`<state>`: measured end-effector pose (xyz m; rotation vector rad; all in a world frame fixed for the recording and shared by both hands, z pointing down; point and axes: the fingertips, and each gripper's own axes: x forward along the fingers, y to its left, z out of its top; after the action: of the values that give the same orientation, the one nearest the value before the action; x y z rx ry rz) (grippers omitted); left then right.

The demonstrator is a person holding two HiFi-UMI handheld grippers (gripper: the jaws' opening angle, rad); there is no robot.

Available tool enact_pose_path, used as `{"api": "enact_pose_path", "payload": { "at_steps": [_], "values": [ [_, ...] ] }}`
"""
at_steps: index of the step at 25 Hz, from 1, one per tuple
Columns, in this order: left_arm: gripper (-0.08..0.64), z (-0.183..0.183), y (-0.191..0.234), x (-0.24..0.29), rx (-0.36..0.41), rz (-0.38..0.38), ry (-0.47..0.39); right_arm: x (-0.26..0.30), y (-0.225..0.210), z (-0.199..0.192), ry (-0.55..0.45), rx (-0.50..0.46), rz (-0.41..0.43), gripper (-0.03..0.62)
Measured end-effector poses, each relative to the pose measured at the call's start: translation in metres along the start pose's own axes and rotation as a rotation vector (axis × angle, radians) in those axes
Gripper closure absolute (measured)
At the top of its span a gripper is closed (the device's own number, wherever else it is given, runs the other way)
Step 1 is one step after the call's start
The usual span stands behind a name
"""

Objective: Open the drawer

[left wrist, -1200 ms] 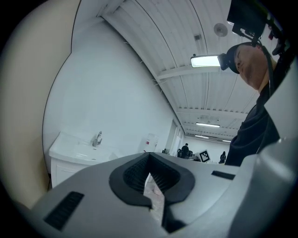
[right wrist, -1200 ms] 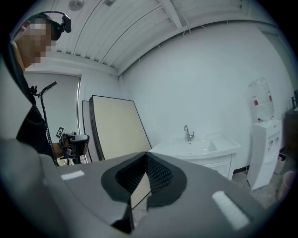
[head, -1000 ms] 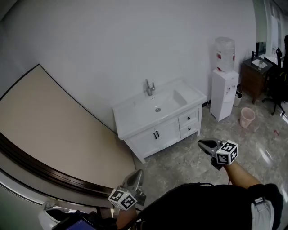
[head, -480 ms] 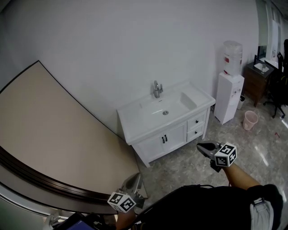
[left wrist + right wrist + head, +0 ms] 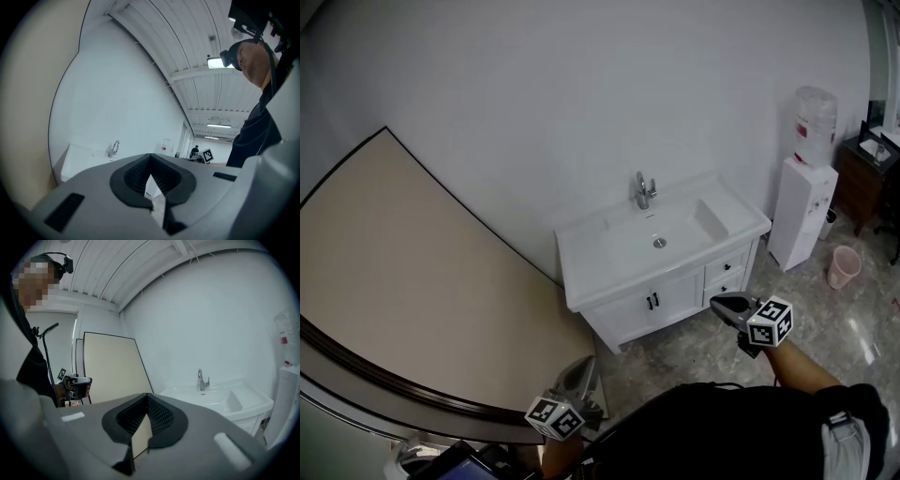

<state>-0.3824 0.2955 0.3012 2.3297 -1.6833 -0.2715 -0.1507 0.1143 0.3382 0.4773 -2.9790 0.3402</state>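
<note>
A white vanity cabinet (image 5: 661, 291) with a sink and a chrome tap (image 5: 644, 190) stands against the wall in the head view. Two small drawers (image 5: 728, 275) with dark knobs sit at its right end, both closed, beside two doors. My right gripper (image 5: 720, 302) is held out in front of the drawers, some way short of them, shut and empty. My left gripper (image 5: 587, 364) hangs low near the body, jaws together with nothing in them. The right gripper view shows the tap (image 5: 202, 379) and basin (image 5: 225, 399) ahead.
A large beige panel (image 5: 412, 272) leans on the wall at the left. A white water dispenser (image 5: 806, 202), a pink bin (image 5: 841, 267) and a dark wooden cabinet (image 5: 870, 169) stand to the right of the vanity. The floor is grey marble tile (image 5: 853, 319).
The vanity has shifted right and down in the head view and looks larger, as the person walks toward it. Both grippers keep their pose and stay shut.
</note>
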Motion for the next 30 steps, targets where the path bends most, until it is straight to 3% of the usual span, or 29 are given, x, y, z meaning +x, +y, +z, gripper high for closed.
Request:
{"api": "enact_pose_path", "payload": {
  "at_steps": [3, 10, 16, 22, 30],
  "values": [
    [0.569, 0.008, -0.011, 0.035, 0.009, 0.045, -0.005, 0.0, -0.038, 0.014, -0.004, -0.008, 0.039, 0.595],
    [0.569, 0.008, -0.032, 0.114, 0.003, 0.064, -0.025, -0.01, -0.122, 0.033, -0.02, -0.007, 0.073, 0.595],
    [0.569, 0.01, -0.024, 0.151, 0.011, 0.075, -0.003, -0.003, -0.161, 0.027, -0.01, 0.024, 0.071, 0.595],
    [0.569, 0.016, 0.029, 0.173, -0.011, 0.041, 0.004, 0.04, -0.176, 0.029, -0.001, 0.02, 0.034, 0.595],
    [0.569, 0.061, 0.131, 0.19, 0.006, -0.093, 0.004, 0.125, -0.165, 0.062, -0.025, -0.011, -0.062, 0.595]
  ]
}}
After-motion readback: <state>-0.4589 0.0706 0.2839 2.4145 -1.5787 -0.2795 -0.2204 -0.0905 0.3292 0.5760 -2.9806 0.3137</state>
